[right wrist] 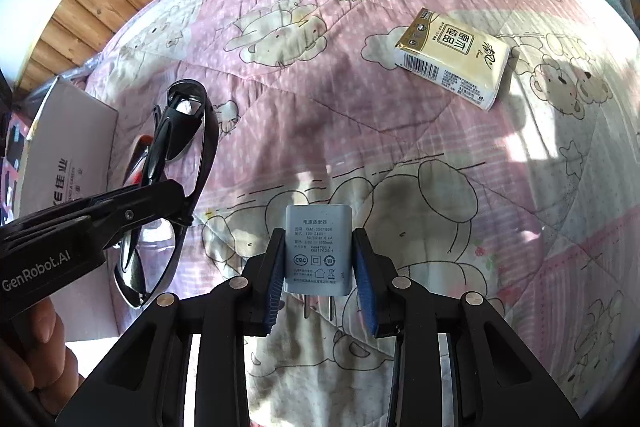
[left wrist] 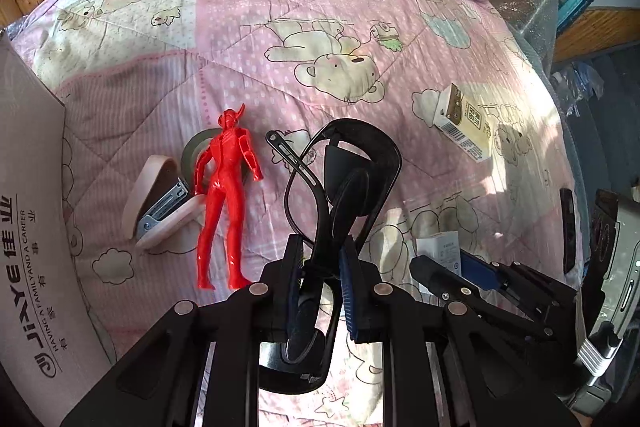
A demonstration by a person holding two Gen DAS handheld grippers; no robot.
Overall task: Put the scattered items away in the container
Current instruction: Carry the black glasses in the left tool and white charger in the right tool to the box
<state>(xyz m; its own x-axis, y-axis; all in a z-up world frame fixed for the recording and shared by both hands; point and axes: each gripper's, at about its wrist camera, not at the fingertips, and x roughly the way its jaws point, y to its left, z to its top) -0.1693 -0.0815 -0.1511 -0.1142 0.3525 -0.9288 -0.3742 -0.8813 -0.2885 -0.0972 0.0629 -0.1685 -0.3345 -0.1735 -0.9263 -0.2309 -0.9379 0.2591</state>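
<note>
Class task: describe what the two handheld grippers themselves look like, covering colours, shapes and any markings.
Both grippers are black, angular linkage frames with round silver pivot pins. The left gripper and right gripper each carry two fingers faced with ribbed blue pads. White lettering reading GenRobot.AI marks the left gripper's side in the right wrist view. No cables or sleeves show.

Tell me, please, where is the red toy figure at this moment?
In the left wrist view, the red toy figure lies on the pink quilt, left of the sunglasses held in the left claw, beside the stapler.
</note>
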